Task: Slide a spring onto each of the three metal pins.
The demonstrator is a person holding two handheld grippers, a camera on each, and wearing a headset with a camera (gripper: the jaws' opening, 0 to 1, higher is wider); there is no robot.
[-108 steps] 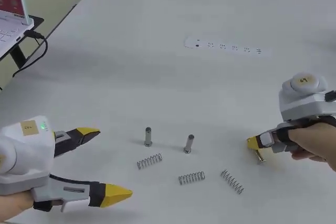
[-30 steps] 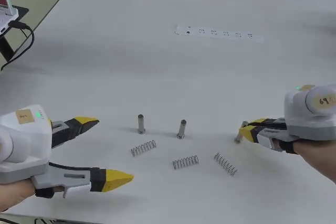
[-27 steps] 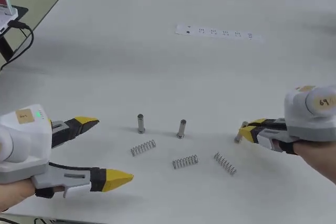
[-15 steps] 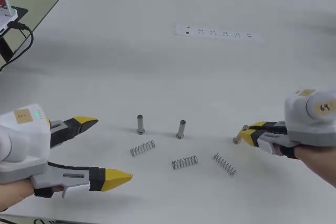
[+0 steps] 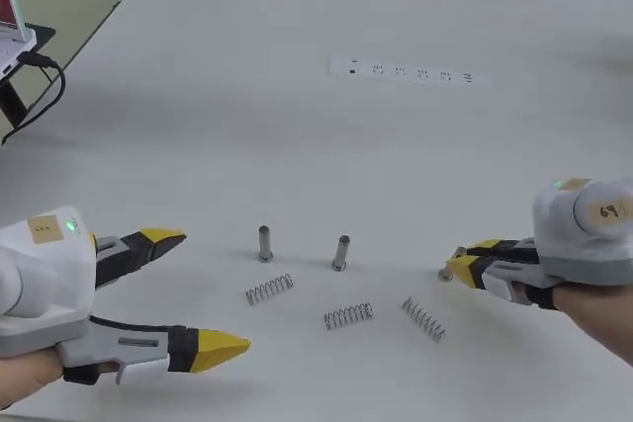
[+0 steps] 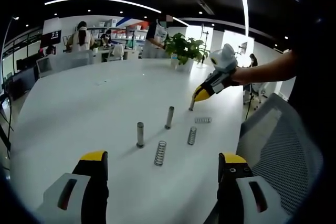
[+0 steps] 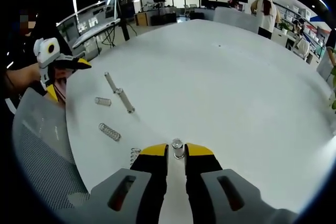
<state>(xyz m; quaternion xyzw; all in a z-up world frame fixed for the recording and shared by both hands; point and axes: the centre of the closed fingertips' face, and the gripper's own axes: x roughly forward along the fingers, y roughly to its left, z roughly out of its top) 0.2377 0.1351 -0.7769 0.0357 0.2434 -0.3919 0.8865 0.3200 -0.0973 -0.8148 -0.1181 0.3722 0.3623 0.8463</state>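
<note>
Two metal pins stand upright on the white table. In front of them lie three springs. My right gripper is low at the right, shut on the third pin, which stands about upright on the table. In the right gripper view that pin sits between the yellow tips of my right gripper. My left gripper is open at the near left, holding nothing. In the left gripper view, the left gripper faces the pins and springs.
A white power strip lies farther back on the table. A laptop corner and black cable sit off the table's left edge. A mesh chair back is close by, and people stand in the background.
The right gripper has brought the third pin from tilted near the table to standing upright right of the others, then barely shifted. The left gripper stays open and still.
</note>
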